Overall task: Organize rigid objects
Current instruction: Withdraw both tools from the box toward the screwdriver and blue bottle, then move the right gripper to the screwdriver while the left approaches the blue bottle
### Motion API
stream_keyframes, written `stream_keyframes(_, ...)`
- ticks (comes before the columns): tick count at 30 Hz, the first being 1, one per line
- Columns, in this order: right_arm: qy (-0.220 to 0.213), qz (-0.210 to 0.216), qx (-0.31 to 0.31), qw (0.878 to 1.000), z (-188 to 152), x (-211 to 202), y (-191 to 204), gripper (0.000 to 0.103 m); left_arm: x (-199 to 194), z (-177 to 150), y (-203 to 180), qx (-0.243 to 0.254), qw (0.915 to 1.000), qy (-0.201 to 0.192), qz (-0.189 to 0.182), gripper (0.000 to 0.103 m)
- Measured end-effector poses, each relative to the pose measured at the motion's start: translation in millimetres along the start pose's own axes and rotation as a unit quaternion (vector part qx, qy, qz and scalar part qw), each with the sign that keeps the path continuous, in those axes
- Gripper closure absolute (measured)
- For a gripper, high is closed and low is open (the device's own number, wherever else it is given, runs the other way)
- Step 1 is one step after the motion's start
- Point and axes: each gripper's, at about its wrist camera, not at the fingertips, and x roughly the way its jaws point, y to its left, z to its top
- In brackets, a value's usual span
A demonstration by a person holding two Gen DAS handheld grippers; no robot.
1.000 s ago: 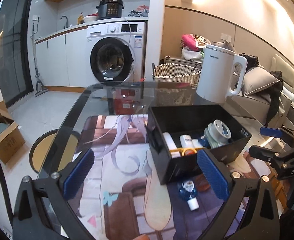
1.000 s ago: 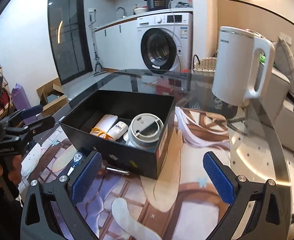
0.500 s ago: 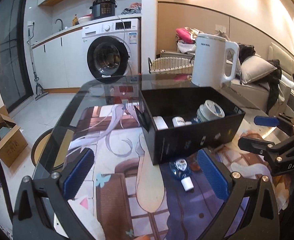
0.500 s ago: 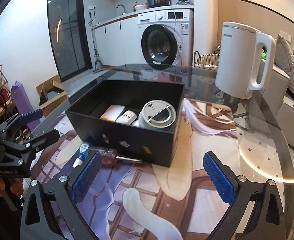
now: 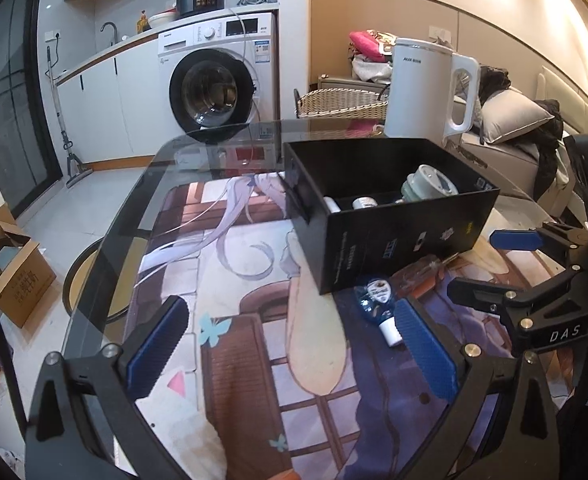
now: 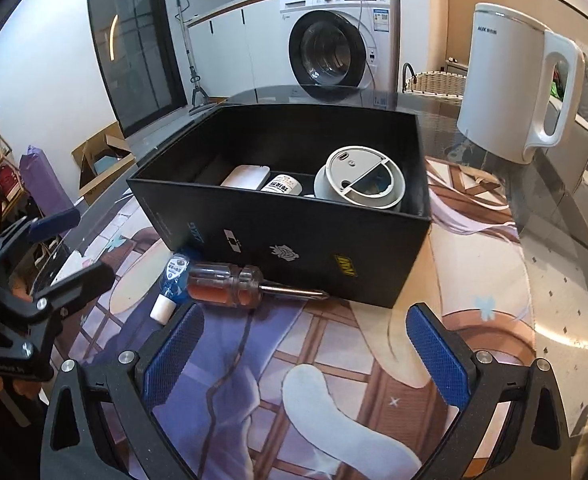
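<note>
A black open box [image 6: 294, 240] [image 5: 406, 248] stands on the printed mat and holds a round grey lidded container [image 6: 360, 180] [image 5: 428, 184], a small white jar [image 6: 281, 185] and a white packet [image 6: 245, 176]. In front of the box lie a screwdriver with a clear orange handle [image 6: 229, 282] [image 5: 424, 270] and a small blue bottle with a white cap [image 6: 171, 284] [image 5: 376, 304]. My right gripper [image 6: 304, 354] is open, just short of the screwdriver, nothing between its fingers. My left gripper [image 5: 289, 346] is open too, with the bottle close to its right finger.
A white electric kettle [image 6: 522, 92] [image 5: 426, 92] stands behind the box on the glass table [image 5: 141, 216]. Beyond the table are a washing machine [image 5: 217, 80], a wicker basket [image 5: 342, 102], a sofa with pillows [image 5: 514, 116] and a cardboard box on the floor [image 5: 17, 268].
Both grippers have come lower and nearer to the table, so the box front, the screwdriver and the bottle now show larger. Both stay open and nothing has been picked up.
</note>
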Motion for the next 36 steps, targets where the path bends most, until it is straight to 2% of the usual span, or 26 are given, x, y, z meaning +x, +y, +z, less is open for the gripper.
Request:
stream_keyframes(10,0.028,-0.003,0.007,1.000,8.9,21.6,12.1,0.000,3.0,-1.4,11.3,-0.012,0.9999,0.003,0.001,0.000)
stream_keyframes(25,0.036,-0.002,0.017,0.999,13.6,31.2,18.8,0.000,7.5,0.1,18.7,-0.019,0.9998,0.000,-0.002,0.000)
stream_keyframes(36,0.036,-0.022,0.031,0.999,18.3,36.2,19.0,0.000,12.1,-0.3,19.1,-0.020,0.9998,0.003,-0.009,0.000)
